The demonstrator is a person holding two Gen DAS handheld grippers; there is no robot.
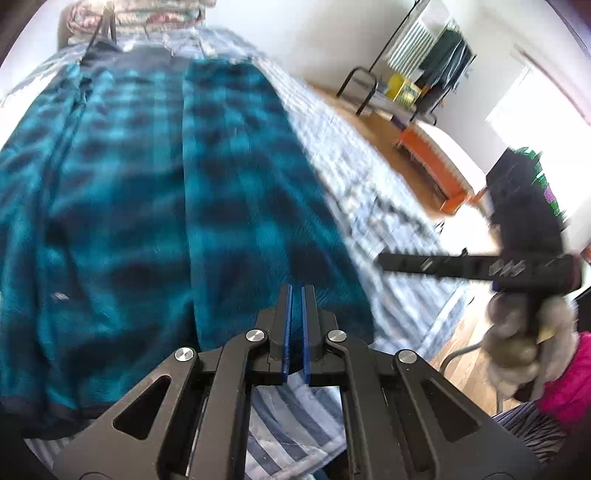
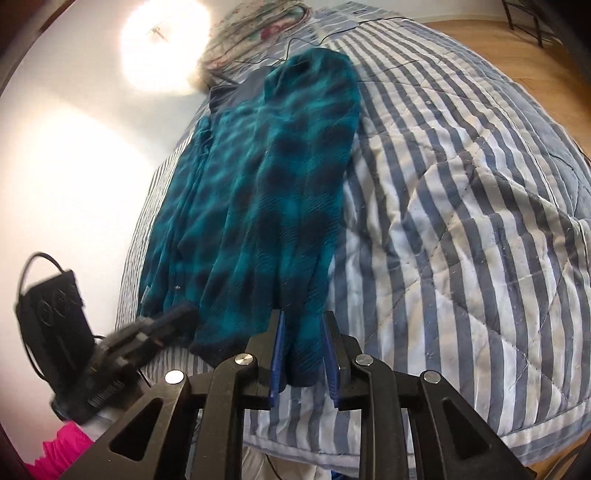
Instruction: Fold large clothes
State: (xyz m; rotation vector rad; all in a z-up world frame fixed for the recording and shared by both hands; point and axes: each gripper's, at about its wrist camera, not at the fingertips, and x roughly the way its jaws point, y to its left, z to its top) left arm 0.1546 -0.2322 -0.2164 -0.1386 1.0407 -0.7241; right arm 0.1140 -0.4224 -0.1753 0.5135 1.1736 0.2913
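Observation:
A teal and dark plaid fleece garment [image 1: 147,192] lies lengthwise on the striped bed, folded in along its length. It also shows in the right wrist view [image 2: 266,177]. My left gripper [image 1: 296,291] hangs over the garment's near hem with its jaws almost together and nothing between them. My right gripper [image 2: 301,325] is open, and the garment's near hem lies between its blue pads [image 2: 277,350]. The right gripper also shows blurred at the right of the left wrist view [image 1: 384,260]. The left gripper shows blurred at the lower left of the right wrist view [image 2: 184,310].
The blue and white striped quilt [image 2: 461,206] covers the bed. Folded floral bedding [image 1: 147,14] lies at the bed's far end. A black clothes rack [image 1: 424,66] and an orange-framed mattress [image 1: 439,158] stand on the wood floor. Pink fabric [image 2: 55,450] lies near the bed's edge.

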